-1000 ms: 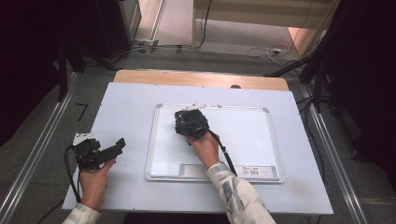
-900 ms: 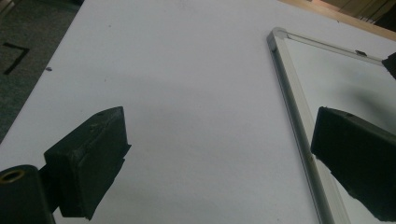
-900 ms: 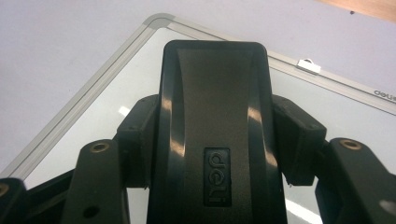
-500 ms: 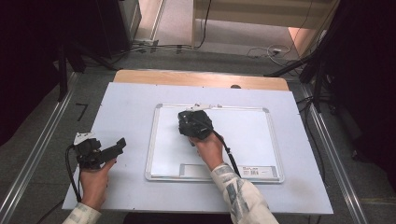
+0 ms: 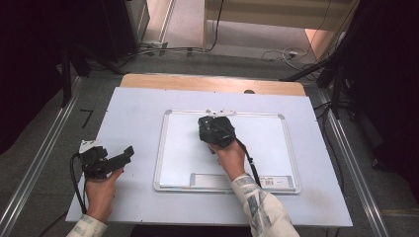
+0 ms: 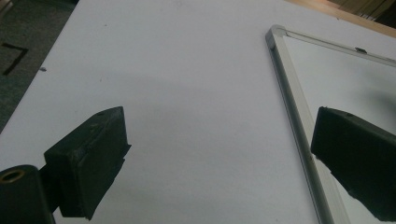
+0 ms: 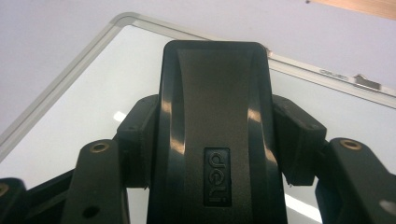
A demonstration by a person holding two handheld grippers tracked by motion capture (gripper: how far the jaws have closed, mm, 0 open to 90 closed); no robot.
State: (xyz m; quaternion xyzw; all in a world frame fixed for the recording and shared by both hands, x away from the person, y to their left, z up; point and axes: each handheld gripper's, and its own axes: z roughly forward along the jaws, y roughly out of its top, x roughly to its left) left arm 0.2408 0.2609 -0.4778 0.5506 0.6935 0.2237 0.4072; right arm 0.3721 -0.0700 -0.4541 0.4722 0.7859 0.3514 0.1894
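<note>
From the high view, the right gripper (image 5: 216,129) sits over the upper middle of the white, silver-framed whiteboard (image 5: 276,148) on the pale table (image 5: 133,106); the left gripper (image 5: 106,160) rests on the table left of the board.

In the left gripper view, its jaws stand wide apart beside the board's frame.

In the right gripper view, the jaws pinch a black plastic eraser (image 7: 215,135) against the board.

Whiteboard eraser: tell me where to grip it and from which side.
Grip the eraser across its two long sides at mid-length, coming from above. The body is long and narrow, lying flat on the whiteboard. The right tongs already clamp it this way.
</note>
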